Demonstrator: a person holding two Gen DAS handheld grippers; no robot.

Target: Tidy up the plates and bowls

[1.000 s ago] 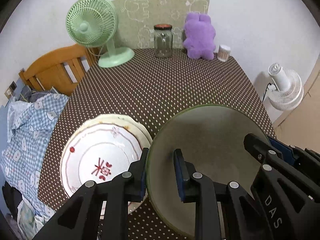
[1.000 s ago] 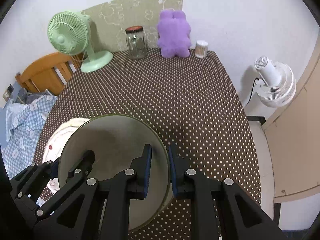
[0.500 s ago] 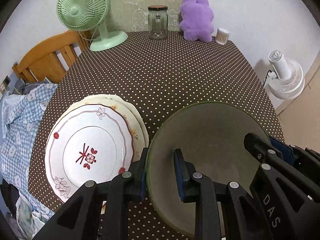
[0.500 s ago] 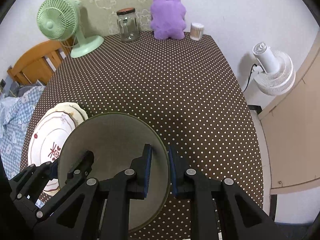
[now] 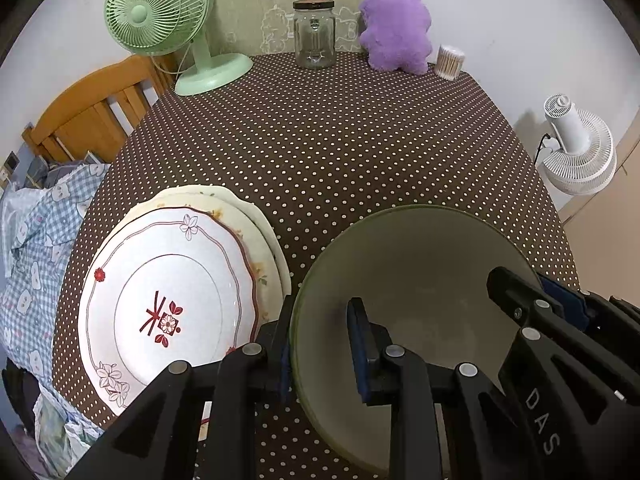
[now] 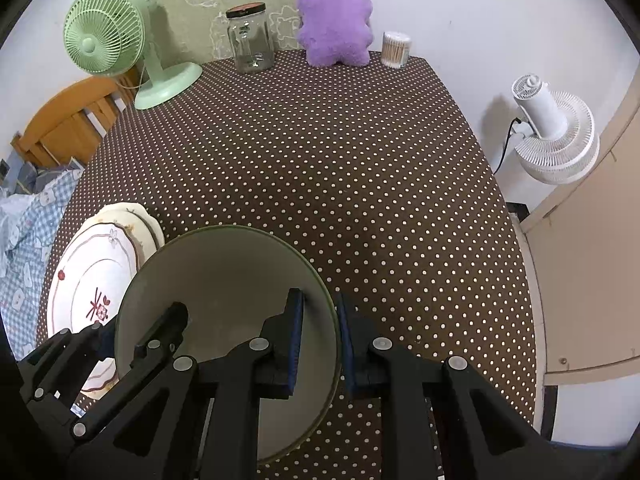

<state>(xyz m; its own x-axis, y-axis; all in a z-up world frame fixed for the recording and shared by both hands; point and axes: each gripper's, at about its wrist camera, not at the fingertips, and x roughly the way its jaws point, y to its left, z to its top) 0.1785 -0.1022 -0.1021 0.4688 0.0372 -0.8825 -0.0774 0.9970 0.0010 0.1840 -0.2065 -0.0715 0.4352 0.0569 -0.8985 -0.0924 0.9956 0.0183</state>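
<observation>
Olive-green round ceramic bowl (image 5: 420, 280) sits between our two claws, over the near part of the brown white-dotted tabletop (image 5: 340, 152). We cannot tell whether its base touches the cloth or is lifted clear.

Left claw (image 5: 320, 344): clamped on the bowl's left rim, one blue-padded finger outside the wall, the other inside the cavity. In the right wrist view, the left claw (image 6: 140, 336) shows at the bowl's (image 6: 224, 304) far left edge.

Right claw (image 6: 320, 340): clamped on the bowl's right rim, one pad inside, one pad outside, the rim passing between them. In the left wrist view we see the right claw (image 5: 536, 300) reaching over the rim at the right side.

White scalloped plate with a maroon rim line and a red flower motif at its centre (image 5: 168, 304) lies just left of the bowl, stacked on a cream plate with faint floral edging (image 5: 260, 240). The stack overhangs the tabletop's left edge. In the left wrist view the bowl's rim appears just beside the stack; contact cannot be confirmed.

Along the far edge of the tabletop, well apart from the bowl: mint-green desk fan (image 5: 160, 12), clear glass jar with dark lid (image 5: 314, 34), purple plush toy (image 5: 396, 28), small tub of cotton swabs (image 5: 450, 62).

Off the tabletop: wooden chair back (image 5: 92, 116) and blue checked cloth (image 5: 32, 240) at left, white floor fan (image 5: 576, 148) at right.
</observation>
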